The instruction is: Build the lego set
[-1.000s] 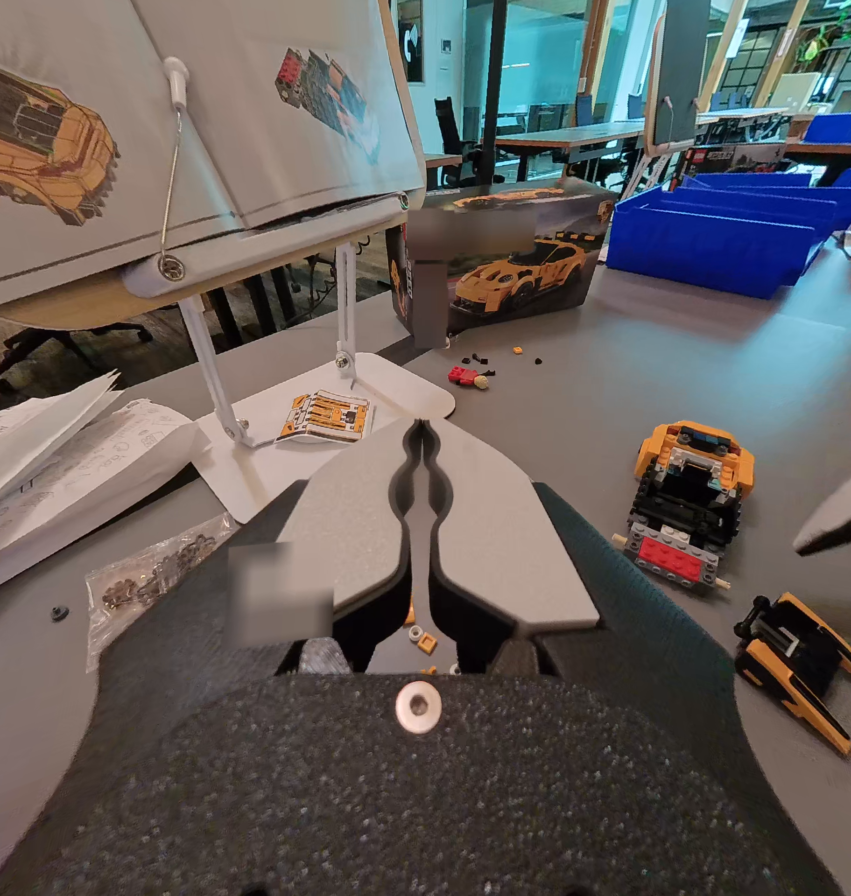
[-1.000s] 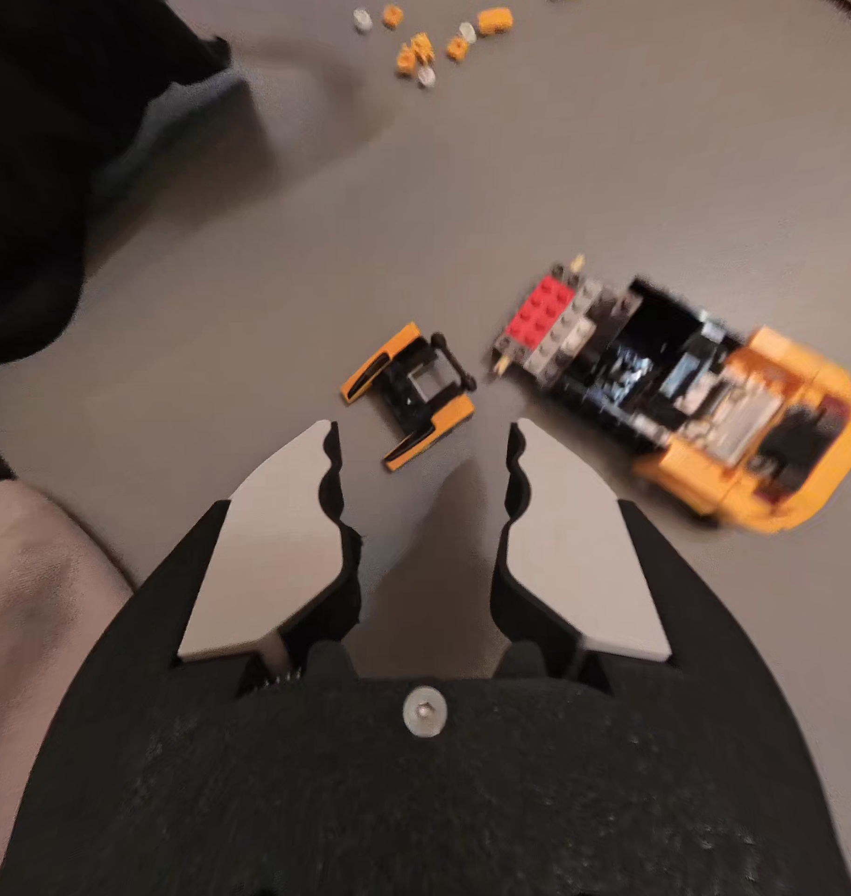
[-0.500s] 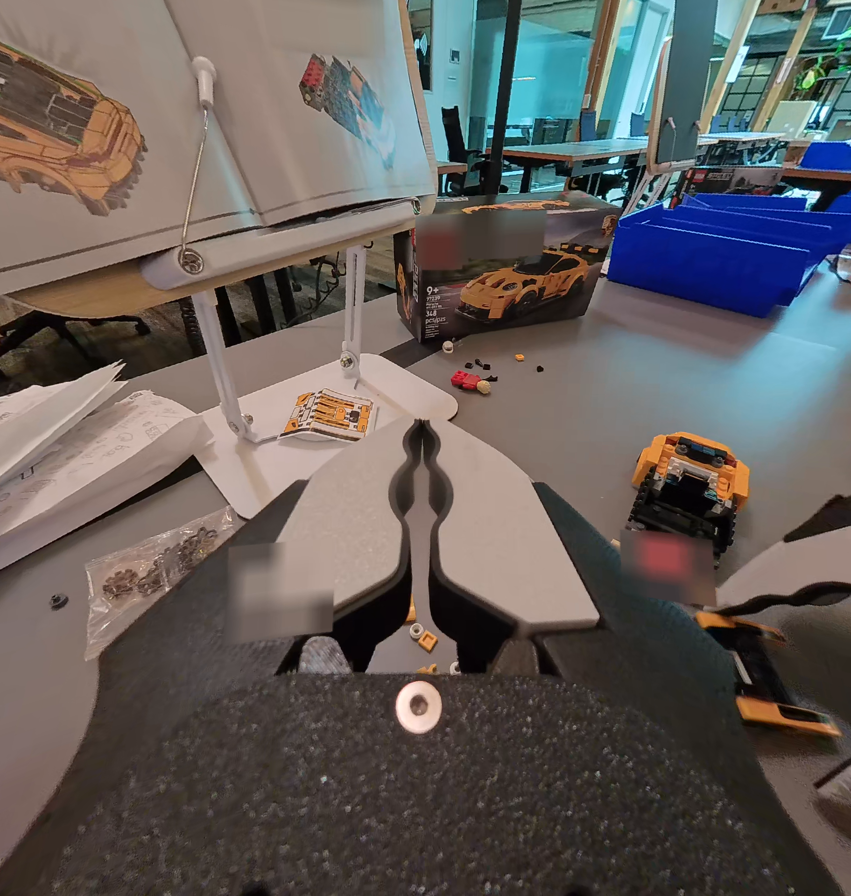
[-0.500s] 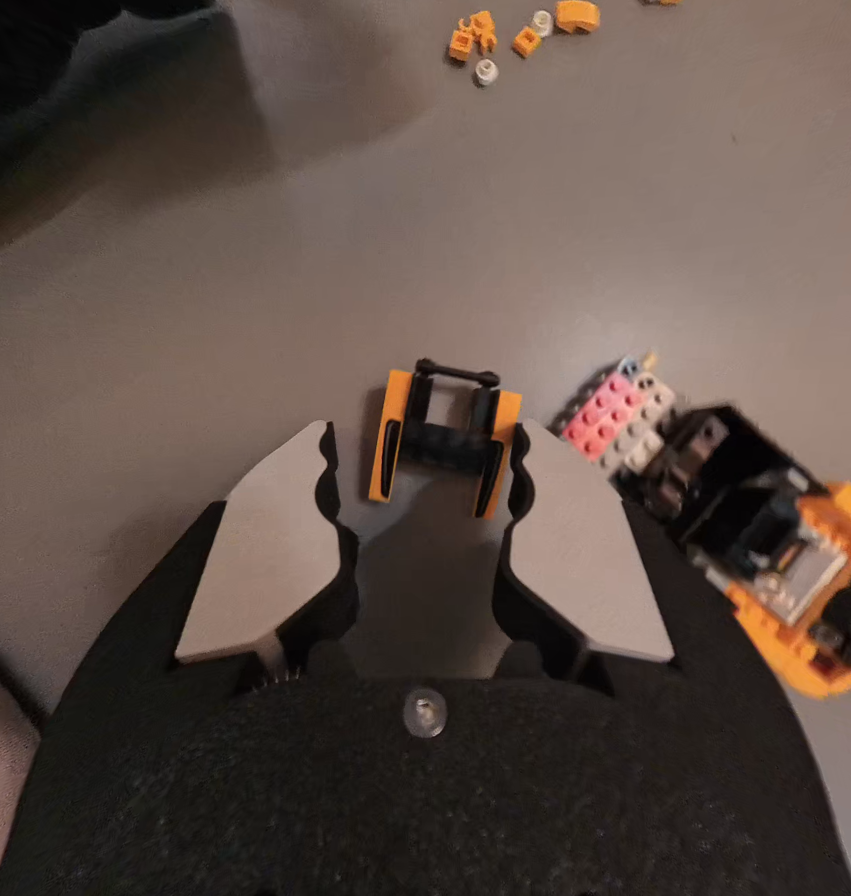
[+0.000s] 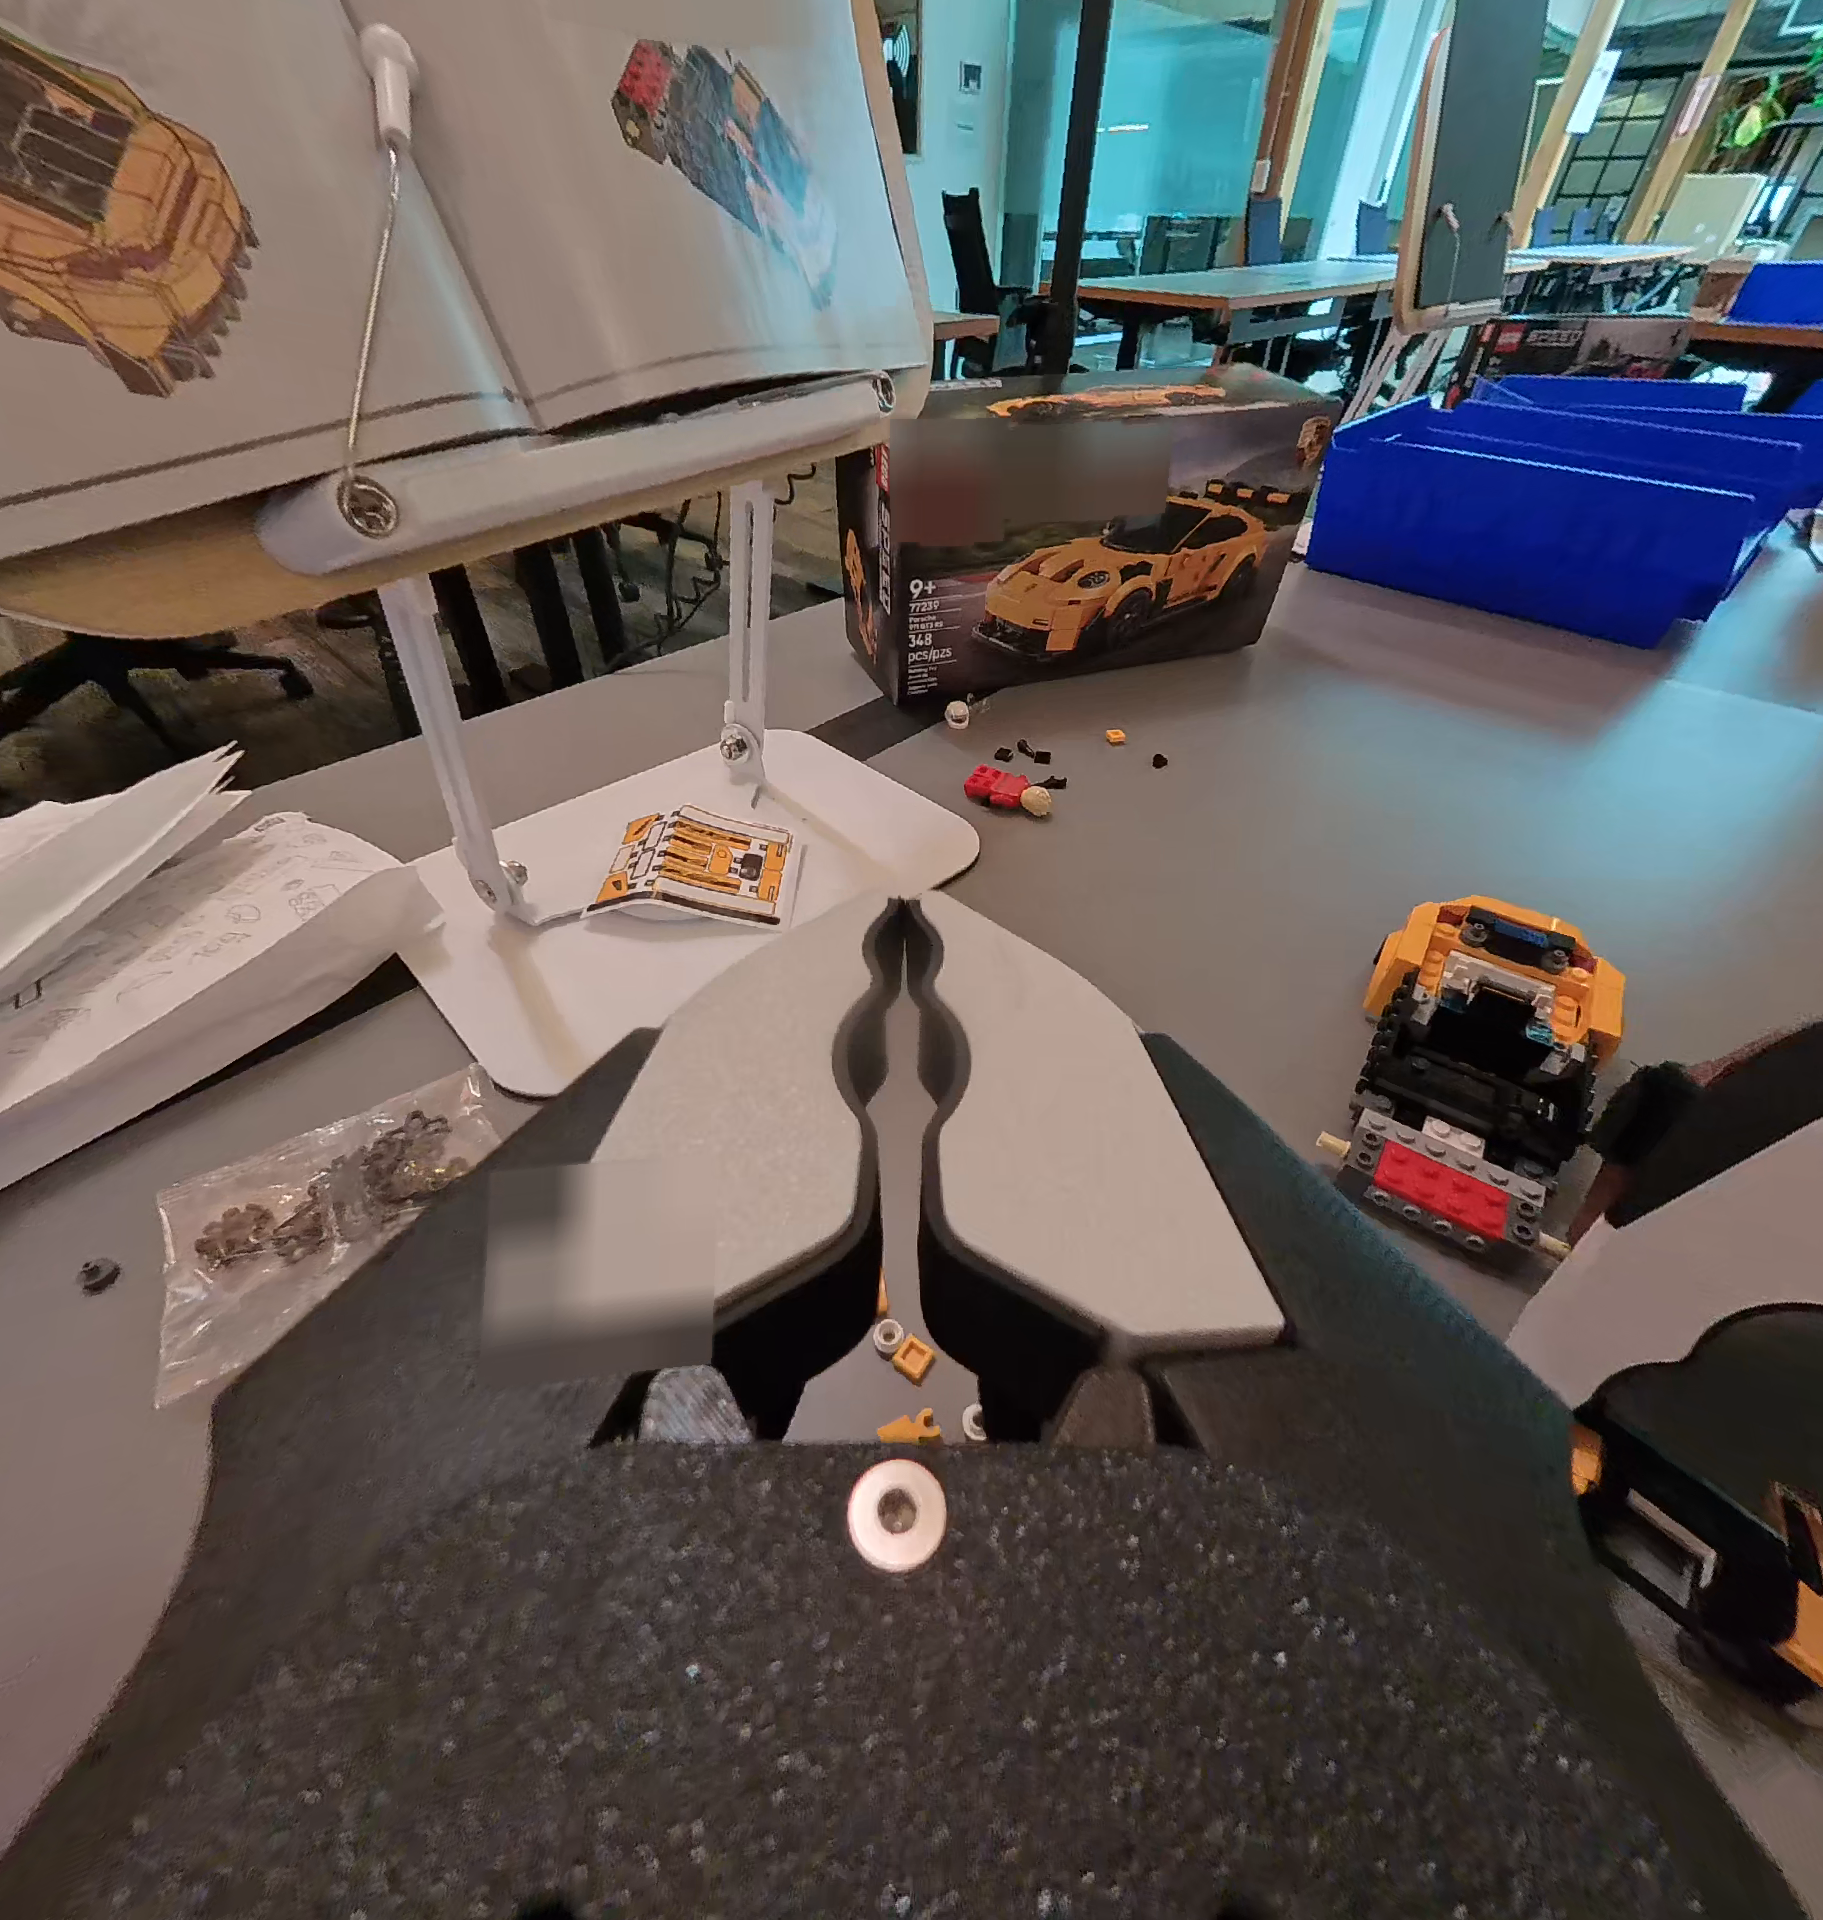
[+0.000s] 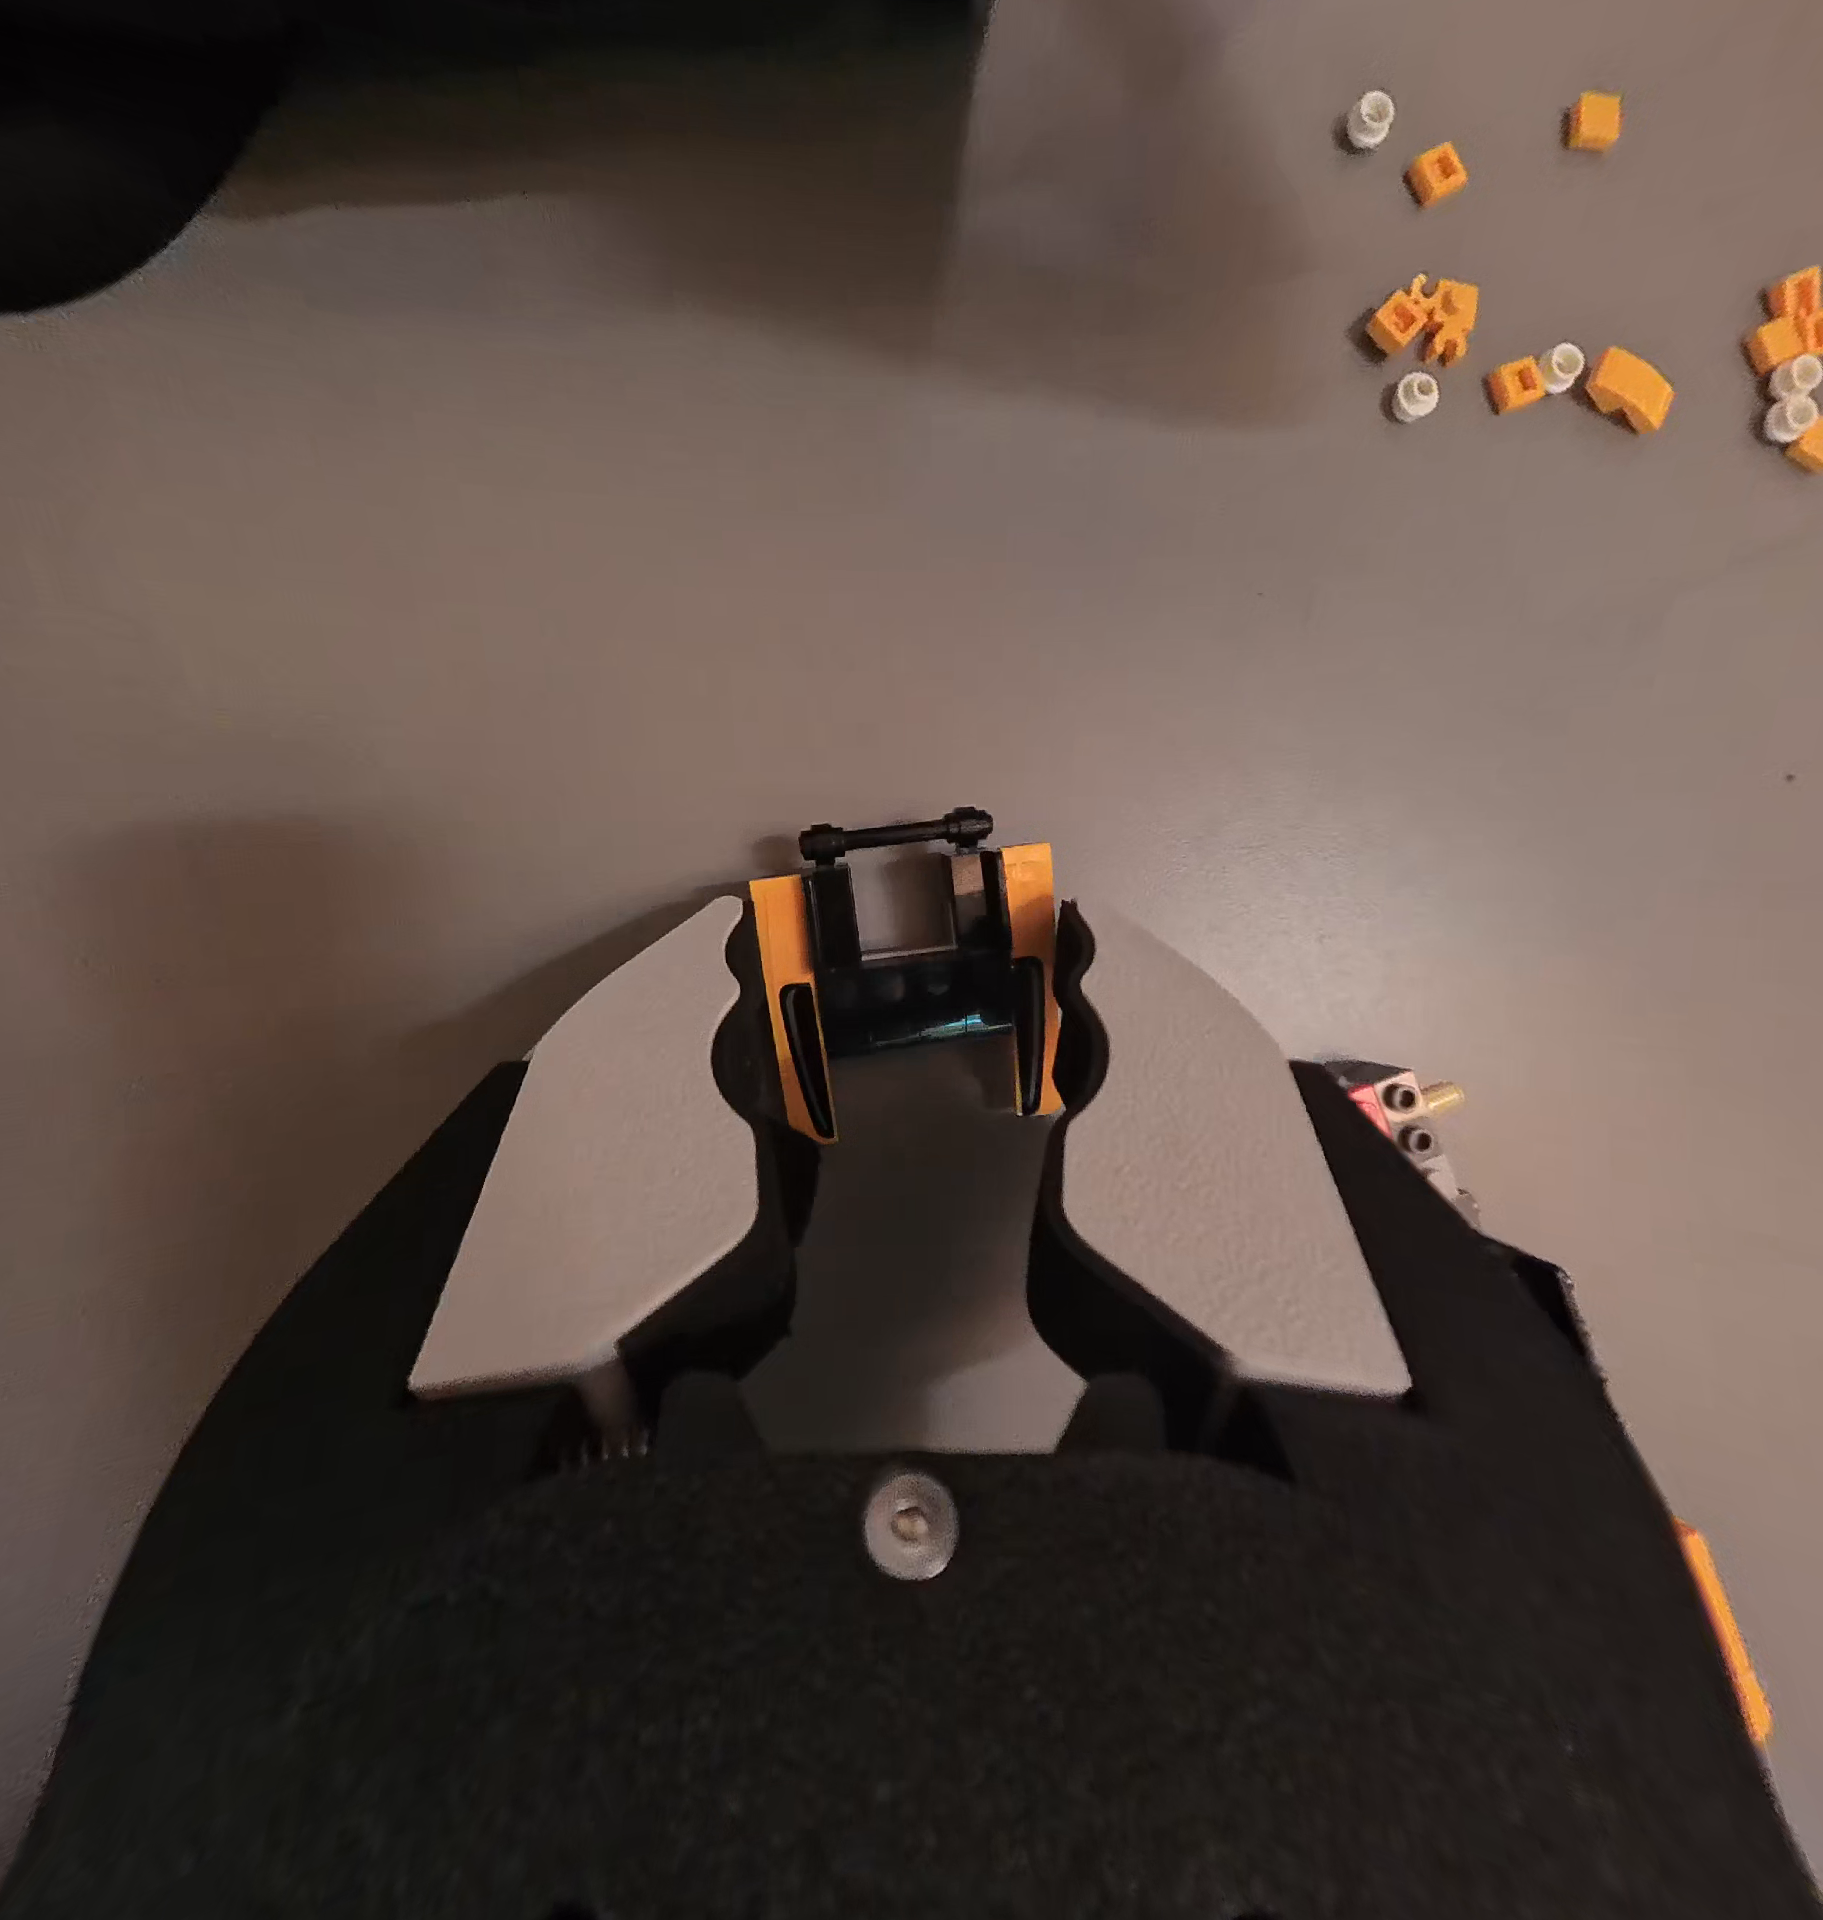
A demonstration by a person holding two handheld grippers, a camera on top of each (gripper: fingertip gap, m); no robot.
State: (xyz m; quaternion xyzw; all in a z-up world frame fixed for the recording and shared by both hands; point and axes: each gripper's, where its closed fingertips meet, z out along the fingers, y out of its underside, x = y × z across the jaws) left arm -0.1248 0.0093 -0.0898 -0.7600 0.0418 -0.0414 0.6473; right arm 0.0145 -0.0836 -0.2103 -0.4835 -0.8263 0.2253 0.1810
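My right gripper (image 6: 902, 914) is shut on an orange and black lego sub-assembly (image 6: 902, 997), with a finger against each orange side, low over the grey table. The part-built orange car body (image 5: 1478, 1070) stands just right of it; only its grey corner (image 6: 1406, 1117) shows in the right wrist view. My left gripper (image 5: 902, 909) is shut and empty, held above a few loose orange and white pieces (image 5: 912, 1356). The right gripper's finger (image 5: 1717, 1247) and the held sub-assembly (image 5: 1717, 1579) show at the left wrist view's right edge.
A scatter of small orange and white pieces (image 6: 1613, 343) lies far right. The instruction booklet (image 5: 419, 208) hangs on a white stand (image 5: 574, 987) with a sticker sheet (image 5: 694, 868). The set box (image 5: 1073, 530), blue bins (image 5: 1551, 520), a parts bag (image 5: 304, 1195) and a minifigure (image 5: 1006, 790) lie around. My right fingertips sit around 20 cm from my left ones.
My right gripper moved down over the orange and black sub-assembly, lined up with it and closed on its sides. The left gripper stayed shut and hardly moved.
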